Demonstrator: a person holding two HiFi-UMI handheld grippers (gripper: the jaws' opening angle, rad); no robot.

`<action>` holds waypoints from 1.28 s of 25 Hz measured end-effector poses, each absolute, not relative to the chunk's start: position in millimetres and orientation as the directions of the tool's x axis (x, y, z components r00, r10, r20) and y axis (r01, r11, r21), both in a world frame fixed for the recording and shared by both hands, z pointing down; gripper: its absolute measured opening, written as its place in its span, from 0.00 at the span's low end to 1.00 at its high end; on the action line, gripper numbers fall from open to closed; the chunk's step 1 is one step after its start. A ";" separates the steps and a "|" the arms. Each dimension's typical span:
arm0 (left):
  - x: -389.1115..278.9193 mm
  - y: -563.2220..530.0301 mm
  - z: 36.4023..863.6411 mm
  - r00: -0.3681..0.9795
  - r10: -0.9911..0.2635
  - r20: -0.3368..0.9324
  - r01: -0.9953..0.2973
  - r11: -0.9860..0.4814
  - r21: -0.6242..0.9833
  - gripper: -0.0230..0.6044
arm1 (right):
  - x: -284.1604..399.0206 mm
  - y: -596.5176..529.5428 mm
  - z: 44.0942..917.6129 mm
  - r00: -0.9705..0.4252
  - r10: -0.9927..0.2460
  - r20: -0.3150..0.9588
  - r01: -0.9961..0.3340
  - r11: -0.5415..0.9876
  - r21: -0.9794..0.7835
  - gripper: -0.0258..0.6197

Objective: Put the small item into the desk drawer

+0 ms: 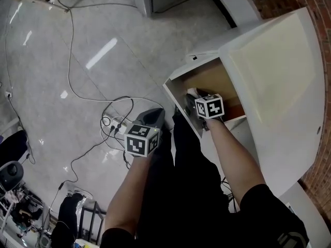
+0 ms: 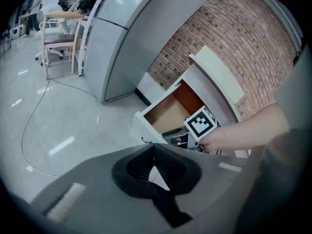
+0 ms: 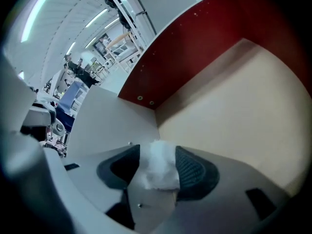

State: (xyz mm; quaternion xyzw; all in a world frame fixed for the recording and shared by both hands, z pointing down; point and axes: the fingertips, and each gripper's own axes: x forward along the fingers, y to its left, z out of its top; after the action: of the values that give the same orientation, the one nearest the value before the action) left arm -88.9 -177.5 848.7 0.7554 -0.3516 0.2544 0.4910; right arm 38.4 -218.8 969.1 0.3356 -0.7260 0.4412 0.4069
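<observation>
The white desk (image 1: 274,71) has its drawer (image 1: 178,94) pulled out, showing a pale wood floor (image 3: 234,106). My right gripper (image 1: 194,94) reaches down into the drawer. In the right gripper view a small white crumpled item (image 3: 158,169) lies between the dark ribbed pads (image 3: 195,172); the right gripper (image 3: 158,155) stands open around it, close above the drawer floor near a white side wall. My left gripper (image 1: 151,118) hangs outside the drawer over the floor, shut and empty (image 2: 155,165). From there the open drawer (image 2: 141,123) and the right gripper's marker cube (image 2: 200,123) show ahead.
A power strip and cables (image 1: 111,120) lie on the glossy tiled floor left of the drawer. A brick wall (image 2: 219,28) runs behind the desk, a grey cabinet (image 2: 122,33) stands beside it, and a chair (image 2: 58,33) is further off. The person's legs stand just before the drawer front.
</observation>
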 end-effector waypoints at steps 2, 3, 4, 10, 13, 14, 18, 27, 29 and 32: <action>-89.2 -184.2 838.8 0.622 -0.302 0.722 -0.782 -0.287 0.553 0.06 | 42.4 -221.7 963.6 -0.439 -0.127 0.889 -0.852 0.372 -0.368 0.36; -89.9 -188.1 831.5 0.621 -0.313 0.718 -0.783 -0.295 0.548 0.06 | 44.2 -222.6 958.3 -0.436 -0.130 0.890 -0.855 0.370 -0.365 0.36; -90.9 -191.5 822.8 0.620 -0.324 0.714 -0.783 -0.302 0.543 0.06 | 45.8 -222.4 951.0 -0.432 -0.136 0.891 -0.857 0.369 -0.360 0.36; -100.9 -203.1 752.1 0.621 -0.382 0.685 -0.781 -0.371 0.502 0.06 | 50.8 -206.9 880.0 -0.414 -0.189 0.890 -0.875 0.350 -0.333 0.36; -109.9 -201.6 717.9 0.623 -0.403 0.670 -0.777 -0.412 0.475 0.06 | 43.3 -193.0 838.8 -0.430 -0.220 0.876 -0.870 0.361 -0.337 0.35; -112.9 -199.9 708.0 0.625 -0.409 0.665 -0.775 -0.421 0.470 0.06 | 40.5 -187.5 825.6 -0.437 -0.227 0.870 -0.866 0.370 -0.338 0.35; -125.5 -190.3 670.9 0.636 -0.425 0.643 -0.765 -0.453 0.458 0.06 | 32.8 -175.6 768.9 -0.470 -0.291 0.833 -0.855 0.384 -0.348 0.31; -156.6 -167.6 627.2 0.640 -0.480 0.600 -0.767 -0.445 0.462 0.06 | 46.9 -166.0 656.5 -0.479 -0.477 0.737 -0.867 0.388 -0.313 0.20; -159.9 -169.1 615.6 0.638 -0.504 0.582 -0.769 -0.450 0.454 0.06 | 50.3 -159.3 638.4 -0.477 -0.509 0.717 -0.872 0.376 -0.314 0.19; -161.4 -176.5 595.9 0.647 -0.541 0.537 -0.762 -0.456 0.460 0.06 | 59.2 -155.7 610.4 -0.463 -0.557 0.690 -0.882 0.363 -0.300 0.19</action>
State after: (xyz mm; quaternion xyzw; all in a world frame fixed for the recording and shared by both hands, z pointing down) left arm -161.4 -176.5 595.9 0.8383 -0.3887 0.1589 0.3479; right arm 59.2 -155.7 610.4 0.4565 -0.7882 0.3321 0.2452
